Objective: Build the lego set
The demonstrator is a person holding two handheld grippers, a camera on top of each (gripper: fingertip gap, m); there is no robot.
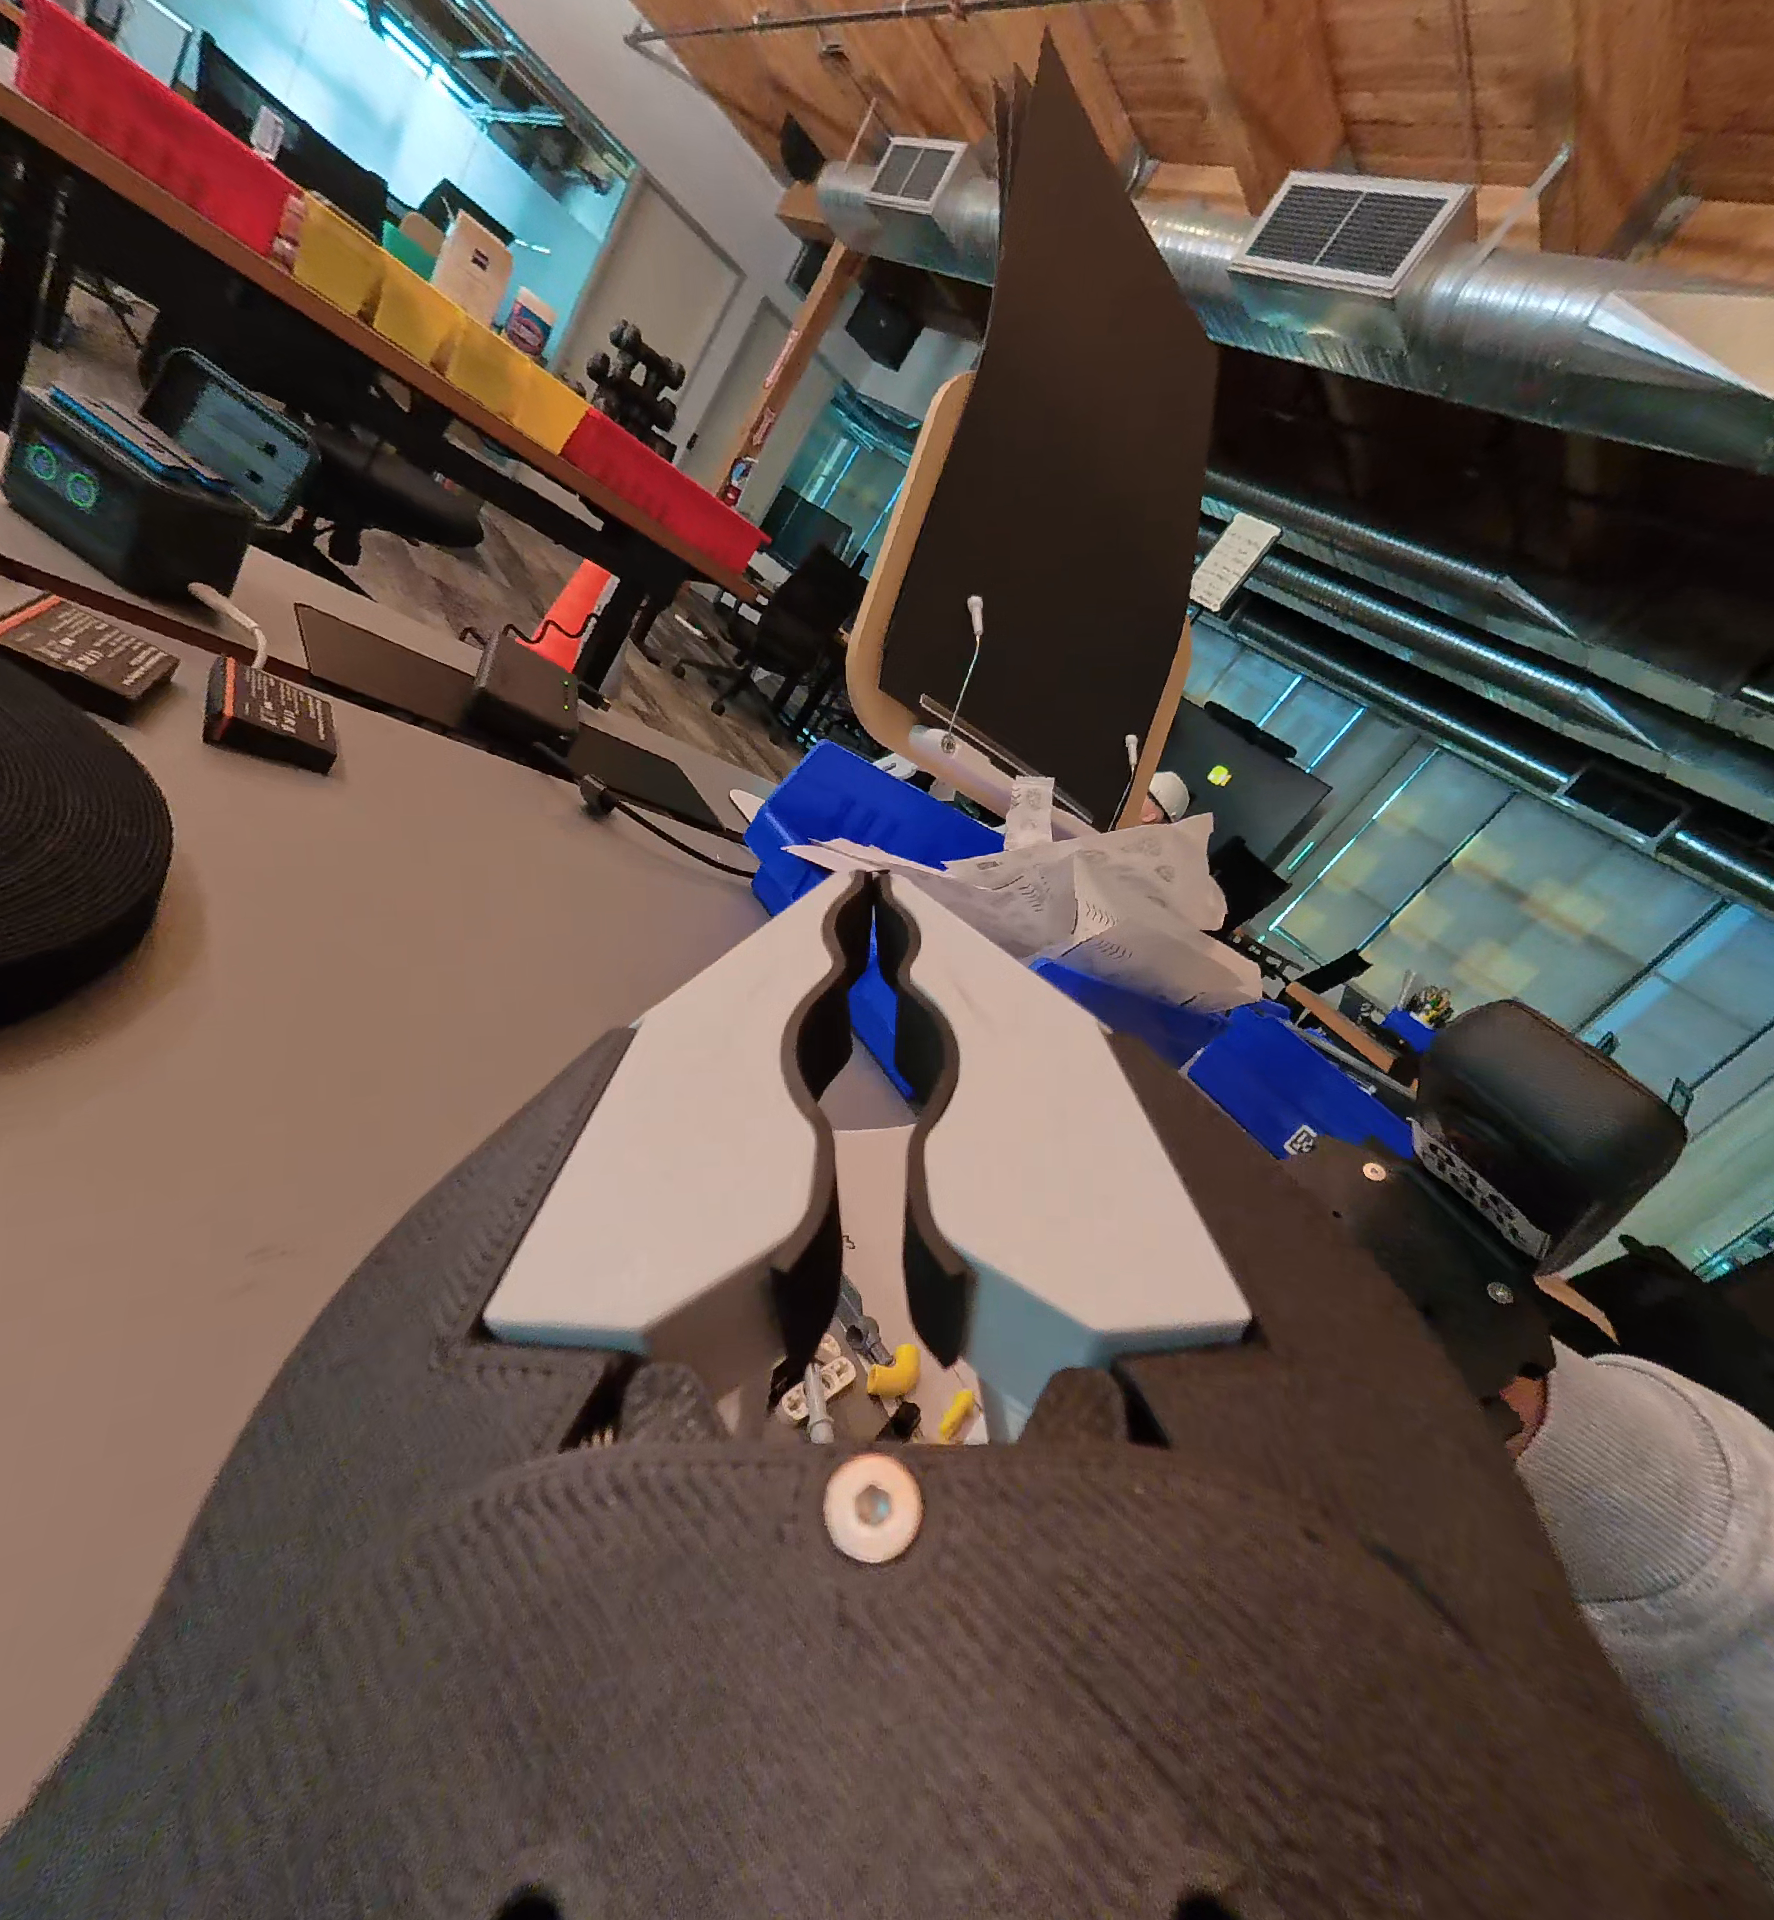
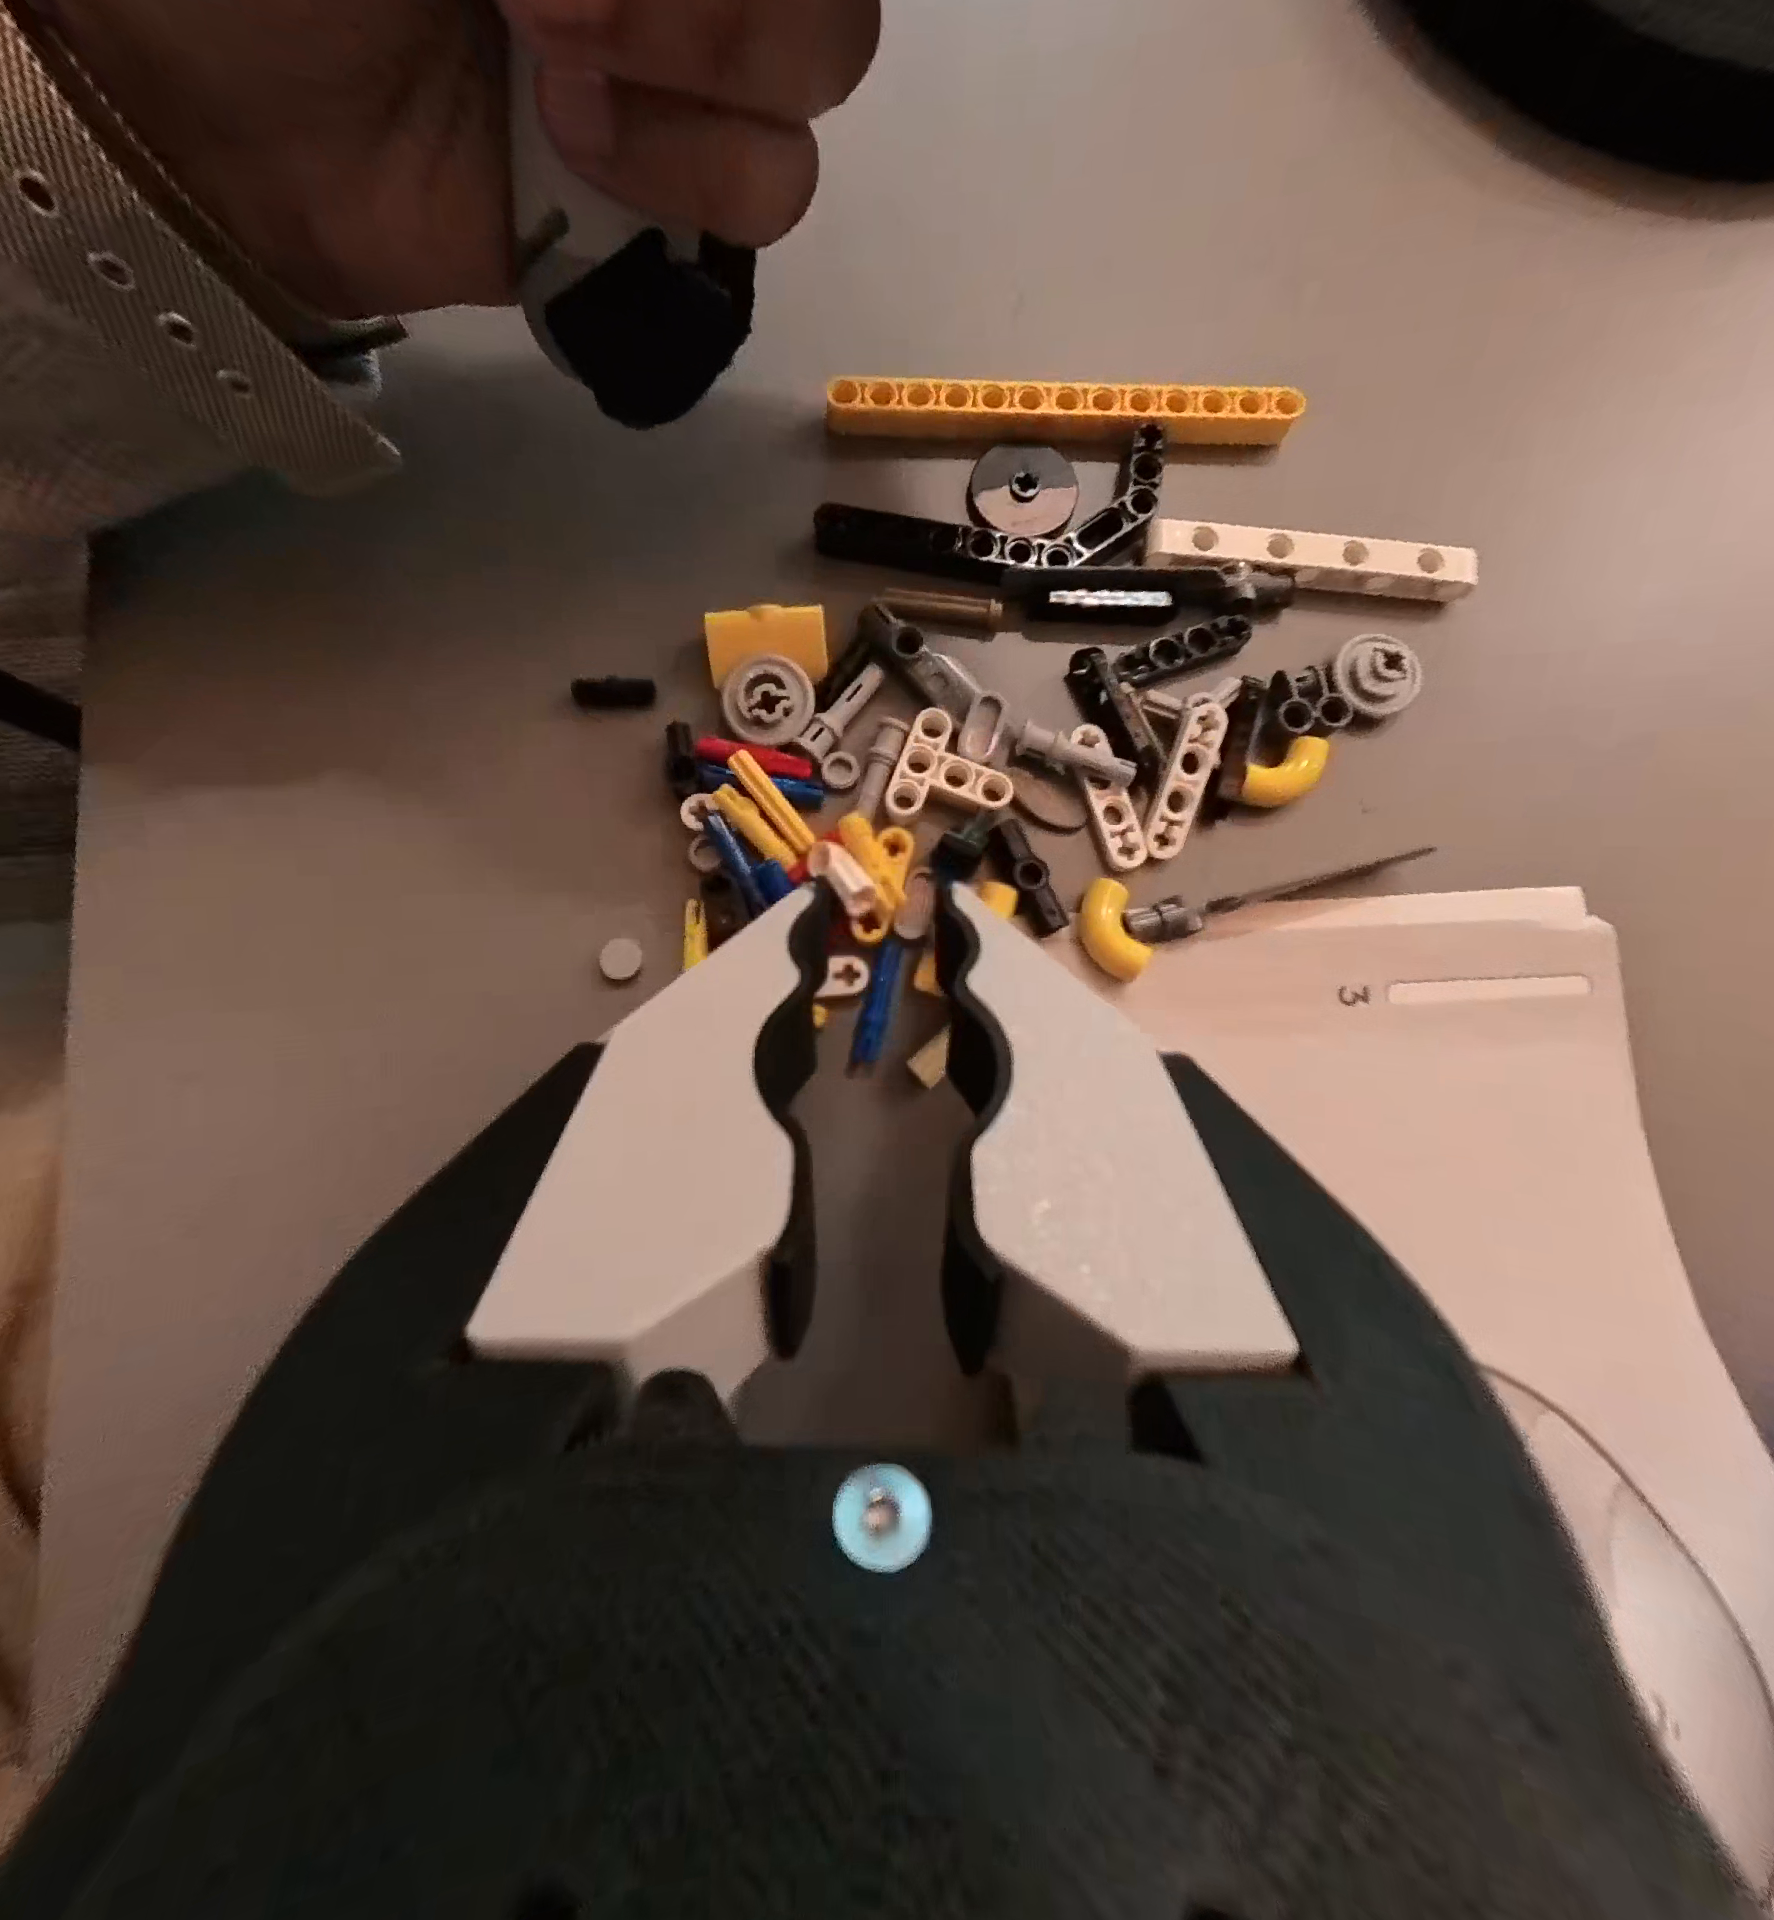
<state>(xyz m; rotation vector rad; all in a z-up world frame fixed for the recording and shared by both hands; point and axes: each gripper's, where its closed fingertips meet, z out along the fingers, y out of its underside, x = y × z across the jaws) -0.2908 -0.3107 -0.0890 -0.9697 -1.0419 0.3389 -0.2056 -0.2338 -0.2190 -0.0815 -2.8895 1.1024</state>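
Observation:
A pile of small lego pieces [image 2: 966, 769] lies on the grey table [image 2: 343, 831] in the right wrist view: a long yellow beam [image 2: 1065, 410], a white beam [image 2: 1314, 556], black beams, a grey wheel [image 2: 771, 696], yellow elbows, and blue, red and yellow pins. My right gripper [image 2: 878, 899] is open, just above the pile's near edge, with a small cream pin [image 2: 847, 868] by its fingertips. My left gripper [image 1: 867, 883] is shut, tilted up toward the room, with nothing visible between its tips. A few lego pieces [image 1: 893, 1371] show below it.
A white instruction booklet [image 2: 1382, 1091] lies right of the pile. A hand [image 2: 550, 135] hangs over the table's far left. In the left wrist view, blue bins [image 1: 841, 821] with crumpled paper, a black round mat [image 1: 21, 831] and black boxes [image 1: 270, 712] sit on the table. The left gripper's tips are roughly 15 cm from the right gripper's. The grey wheel [image 2: 771, 696] is about 4 cm from my right fingertips.

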